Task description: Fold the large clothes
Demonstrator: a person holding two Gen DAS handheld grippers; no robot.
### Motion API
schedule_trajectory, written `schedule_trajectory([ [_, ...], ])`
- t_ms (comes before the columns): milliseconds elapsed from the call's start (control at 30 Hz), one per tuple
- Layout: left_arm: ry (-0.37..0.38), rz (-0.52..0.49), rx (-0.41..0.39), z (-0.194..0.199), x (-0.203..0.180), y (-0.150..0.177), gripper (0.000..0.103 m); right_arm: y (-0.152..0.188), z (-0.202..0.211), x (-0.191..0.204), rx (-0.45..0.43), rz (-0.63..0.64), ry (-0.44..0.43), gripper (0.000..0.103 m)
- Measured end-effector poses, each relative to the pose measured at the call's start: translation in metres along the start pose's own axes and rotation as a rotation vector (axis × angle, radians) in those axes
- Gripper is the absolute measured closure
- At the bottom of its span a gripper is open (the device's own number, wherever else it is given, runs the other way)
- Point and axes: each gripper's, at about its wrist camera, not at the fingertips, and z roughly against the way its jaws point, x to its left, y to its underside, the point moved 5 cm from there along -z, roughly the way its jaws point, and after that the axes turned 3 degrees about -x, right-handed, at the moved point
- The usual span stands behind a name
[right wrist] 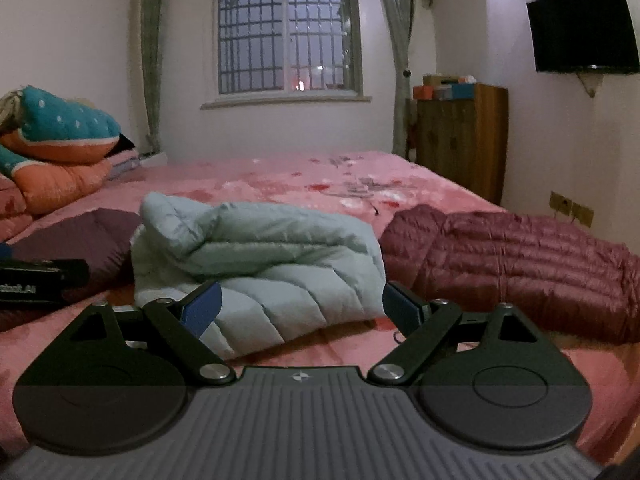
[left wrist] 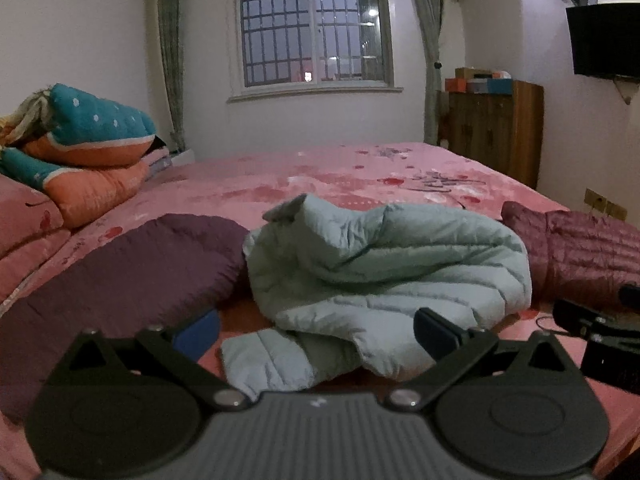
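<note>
Your left gripper [left wrist: 316, 334] and your right gripper [right wrist: 300, 308] both hang with jaws spread wide and holding nothing, just short of the pale green puffer jacket [left wrist: 384, 264]. It lies crumpled in the middle of the pink bed [left wrist: 340, 168], between a dark purple garment [left wrist: 120, 264] on its left and a maroon puffer jacket [right wrist: 520, 264] on its right.

The jacket is bunched and doubled over itself, so you risk pinching several layers at once, or a sleeve [left wrist: 260, 360] instead of a hem; the fold then comes out lopsided. The shell looks slick and puffy, so a shallow bite may slip. The neighbours lie close, the purple one apparently touching, and a wide sweep could drag them along.
</note>
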Motion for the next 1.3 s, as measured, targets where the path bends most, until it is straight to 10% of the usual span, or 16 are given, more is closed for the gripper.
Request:
schedule_trajectory([
  [800, 0.15, 0.062, 0.093, -0.079, -0.03, 0.053, 0.006, 0.021, -0.095, -0.044, 0.169, -0.144, 0.069, 0.0],
  [1000, 0.168, 0.074, 0.13, -0.103, -0.044, 0.058, 0.024, 0.032, -0.102, -0.05, 0.182, -0.175, 0.062, 0.0],
  [1300, 0.194, 0.093, 0.119, -0.114, -0.059, 0.045, 0.085, 0.037, -0.1, -0.063, 0.192, -0.218, 0.055, 0.0],
])
